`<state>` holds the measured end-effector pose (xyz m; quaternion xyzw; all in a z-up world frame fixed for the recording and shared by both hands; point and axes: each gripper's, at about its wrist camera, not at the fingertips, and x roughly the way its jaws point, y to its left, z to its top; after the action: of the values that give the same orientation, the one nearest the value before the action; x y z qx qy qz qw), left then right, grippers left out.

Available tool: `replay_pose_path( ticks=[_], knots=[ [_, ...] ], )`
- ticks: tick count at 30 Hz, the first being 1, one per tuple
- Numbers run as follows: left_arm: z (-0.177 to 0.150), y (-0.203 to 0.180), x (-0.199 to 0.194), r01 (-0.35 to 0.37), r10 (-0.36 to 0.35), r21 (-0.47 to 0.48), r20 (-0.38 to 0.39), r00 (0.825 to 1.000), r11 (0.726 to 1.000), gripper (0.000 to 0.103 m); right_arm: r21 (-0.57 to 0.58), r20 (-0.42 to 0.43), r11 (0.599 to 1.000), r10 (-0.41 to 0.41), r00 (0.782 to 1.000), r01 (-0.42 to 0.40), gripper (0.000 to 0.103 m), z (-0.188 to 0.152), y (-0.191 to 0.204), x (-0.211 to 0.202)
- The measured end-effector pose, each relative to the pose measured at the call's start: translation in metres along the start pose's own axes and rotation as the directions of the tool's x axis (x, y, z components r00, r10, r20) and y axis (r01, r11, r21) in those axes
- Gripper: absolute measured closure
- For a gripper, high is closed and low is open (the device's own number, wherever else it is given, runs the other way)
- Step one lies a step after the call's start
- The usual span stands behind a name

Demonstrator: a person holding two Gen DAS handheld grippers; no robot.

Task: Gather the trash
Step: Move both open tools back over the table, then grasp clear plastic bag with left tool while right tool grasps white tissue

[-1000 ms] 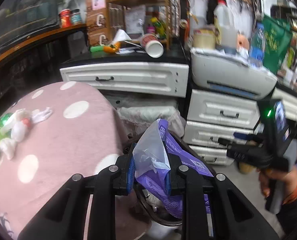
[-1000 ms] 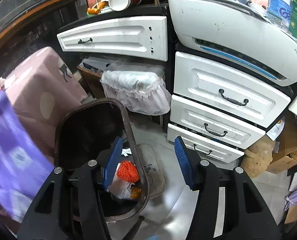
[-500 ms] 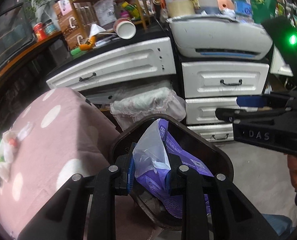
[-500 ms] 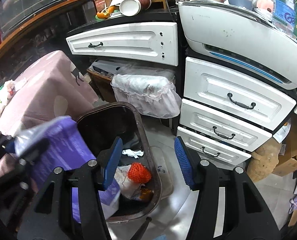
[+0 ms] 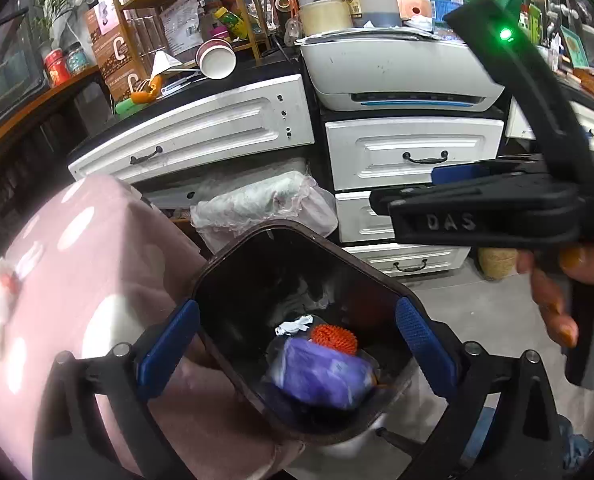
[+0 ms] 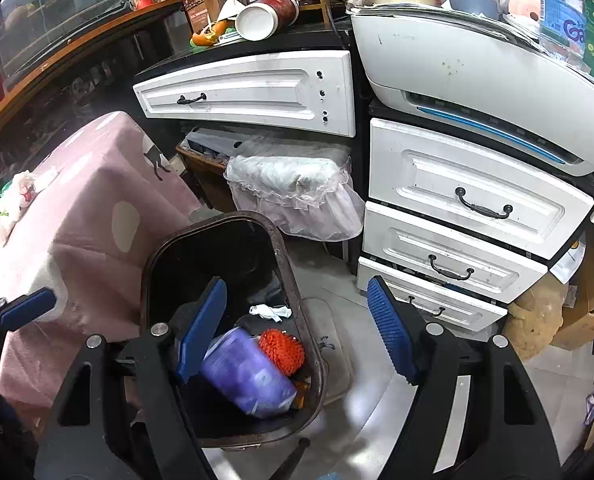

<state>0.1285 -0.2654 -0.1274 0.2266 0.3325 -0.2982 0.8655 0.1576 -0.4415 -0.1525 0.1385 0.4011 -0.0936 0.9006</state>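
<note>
The left gripper (image 5: 297,342) hangs over the dark trash bin (image 5: 233,252), fingers spread wide apart with nothing between them. The purple bag (image 5: 319,374) lies at the bottom of the bin, touching an orange mesh ball (image 5: 334,338). The right gripper (image 6: 297,326) hovers over the bin's right rim, fingers apart too. A pink spotted cloth (image 6: 97,216) sits just beside the bin.

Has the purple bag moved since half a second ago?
Yes. The purple bag has left the left gripper, now open, and dropped into the dark bin, lying beside the orange ball.
</note>
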Motion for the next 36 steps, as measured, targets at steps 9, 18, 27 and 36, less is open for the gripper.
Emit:
replay_pose_path(
  ticks=[9, 18, 27, 36],
  knots=[
    [-0.011, 0.027, -0.039, 0.037, -0.036, -0.086, 0.012, 0.999, 0.996, 0.005, -0.023, 0.007, 0.999, 0.039, 0.999, -0.039, 0.020, 0.004, 0.014, -0.006],
    [-0.026, 0.076, -0.093, -0.005, 0.019, -0.178, 0.077, 0.997, 0.984, 0.005, -0.095, 0.006, 0.984, 0.151, 0.989, -0.149, 0.020, 0.014, 0.062, -0.021],
    [-0.052, 0.141, -0.124, -0.129, 0.154, -0.272, 0.074, 0.985, 0.954, 0.005, -0.227, -0.021, 0.933, 0.284, 0.959, -0.281, 0.020, 0.022, 0.146, -0.035],
    [-0.097, 0.236, -0.135, -0.261, 0.273, -0.436, -0.035, 0.961, 0.861, 0.005, -0.399, -0.095, 0.824, 0.399, 0.912, -0.402, 0.020, 0.020, 0.251, -0.038]
  ],
)
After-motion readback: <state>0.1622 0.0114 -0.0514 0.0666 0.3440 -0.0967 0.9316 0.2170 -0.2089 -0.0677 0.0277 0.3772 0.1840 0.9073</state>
